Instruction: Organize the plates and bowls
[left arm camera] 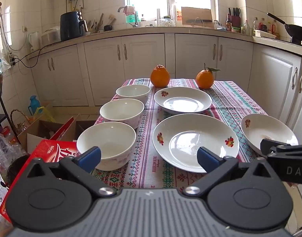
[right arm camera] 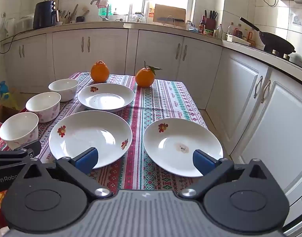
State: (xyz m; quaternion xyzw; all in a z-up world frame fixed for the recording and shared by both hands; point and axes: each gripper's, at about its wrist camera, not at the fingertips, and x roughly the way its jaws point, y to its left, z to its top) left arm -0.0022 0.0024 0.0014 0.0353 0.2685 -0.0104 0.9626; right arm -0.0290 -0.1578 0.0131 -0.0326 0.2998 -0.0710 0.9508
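Three white bowls stand in a row along the table's left side: near bowl point(left arm camera: 106, 143) point(right arm camera: 18, 129), middle bowl point(left arm camera: 122, 111) point(right arm camera: 43, 105), far bowl point(left arm camera: 133, 92) point(right arm camera: 63, 88). Three white plates with fruit prints lie to their right: far plate point(left arm camera: 182, 100) point(right arm camera: 106, 96), near centre plate point(left arm camera: 195, 141) point(right arm camera: 90, 136), right plate point(left arm camera: 268, 133) point(right arm camera: 182, 146). My left gripper point(left arm camera: 149, 158) hovers open between near bowl and centre plate. The right gripper point(right arm camera: 145, 160) point(left arm camera: 287, 158) stands open between centre and right plates. Neither holds anything.
Two oranges point(left arm camera: 159, 76) point(left arm camera: 204, 78) sit at the far end of the patterned tablecloth point(left arm camera: 230, 98). A red box point(left arm camera: 46, 154) and cardboard cartons point(left arm camera: 42, 130) crowd the floor left of the table. White cabinets point(right arm camera: 249, 98) run close along the right and back.
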